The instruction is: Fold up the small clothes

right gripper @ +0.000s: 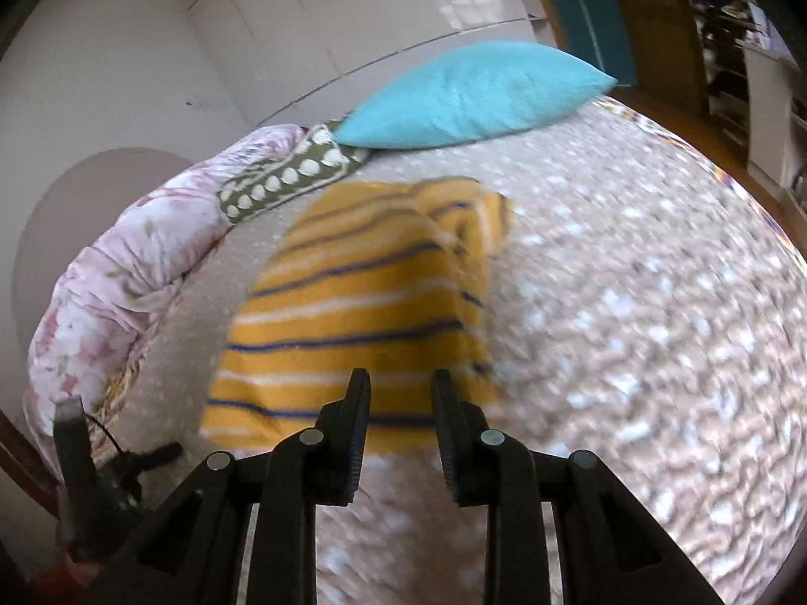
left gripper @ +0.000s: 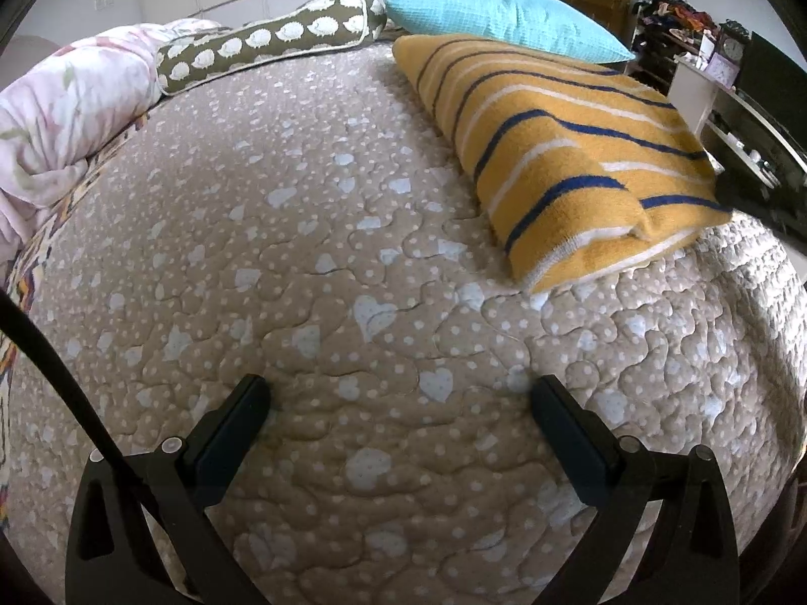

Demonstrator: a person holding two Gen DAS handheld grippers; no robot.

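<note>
The left hand-held gripper [left gripper: 401, 393] is released: its jaws stand wide apart with nothing between them, and both fingertips rest at or just above the quilted bedspread [left gripper: 312, 232] near the front edge of the bed. Whether the tips touch the fabric cannot be told.

The right hand-held gripper [right gripper: 398, 383] has its jaws narrowed to a small gap. The gap is empty, and the pads press on nothing. Its tips appear over the near hem of the striped garment [right gripper: 353, 302]; contact cannot be confirmed, as the right wrist view is blurred.

Task item: one yellow knitted garment with blue and white stripes. It lies folded flat on the bedspread, toward the right side of the bed as the left wrist view shows it, with one sleeve or flap doubled over its top. In the left wrist view its far end lies just beside the turquoise pillow [left gripper: 504, 15].

Other items on the bed, counted:
- One turquoise pillow, at the far edge.
- One olive bolster [left gripper: 272, 38] with a white hedgehog print, along the far edge, left of the pillow.
- One pink floral duvet [left gripper: 65, 101], bunched at the far left corner.

No brand, label or legible writing is visible on any item.
</note>
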